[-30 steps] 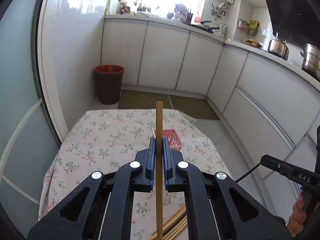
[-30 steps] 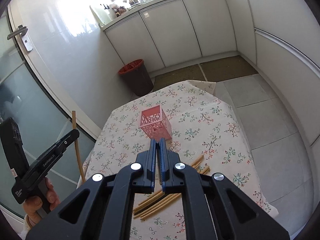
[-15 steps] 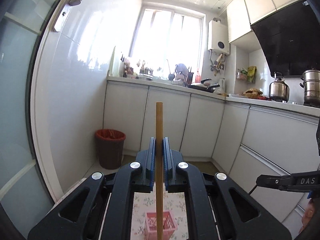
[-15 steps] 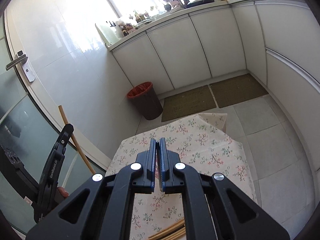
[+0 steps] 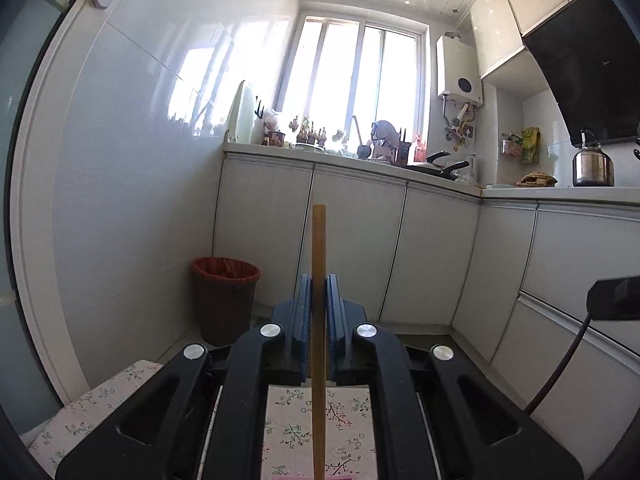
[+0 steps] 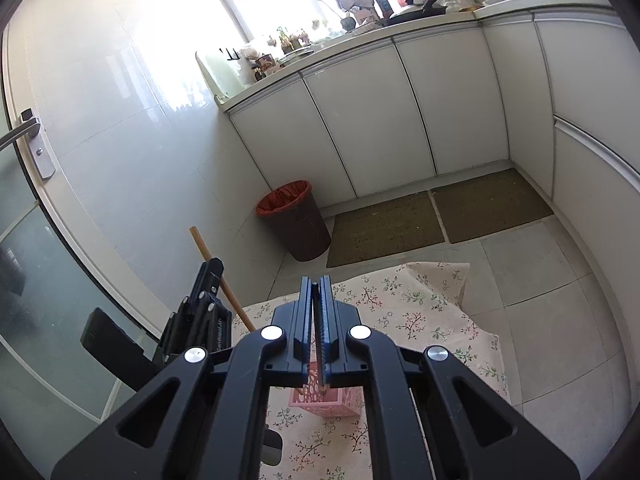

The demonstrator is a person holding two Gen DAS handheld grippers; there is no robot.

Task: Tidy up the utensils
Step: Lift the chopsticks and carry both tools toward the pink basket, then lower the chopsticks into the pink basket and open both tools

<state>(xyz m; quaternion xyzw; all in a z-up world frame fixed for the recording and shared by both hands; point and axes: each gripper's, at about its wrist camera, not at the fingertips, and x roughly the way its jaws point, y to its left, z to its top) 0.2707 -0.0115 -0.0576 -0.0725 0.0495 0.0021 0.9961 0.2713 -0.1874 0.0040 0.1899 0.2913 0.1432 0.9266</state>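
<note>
While no lettering on either tool reads clearly, I hold my left gripper [image 5: 319,292] clamped on an upright wooden chopstick [image 5: 319,248] above the floral tablecloth [image 6: 420,304], my right gripper [image 6: 317,292] closed on nothing over the pink basket [image 6: 324,404]

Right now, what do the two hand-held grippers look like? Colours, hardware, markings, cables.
Both are black plastic with angular cut-out linkages, silver round fasteners and blue ridged fingers. The left hand-held gripper matches the right hand-held gripper. Seen from the right wrist, the left one's side carries small white lettering, unreadable. A black cable trails from the right unit.
</note>
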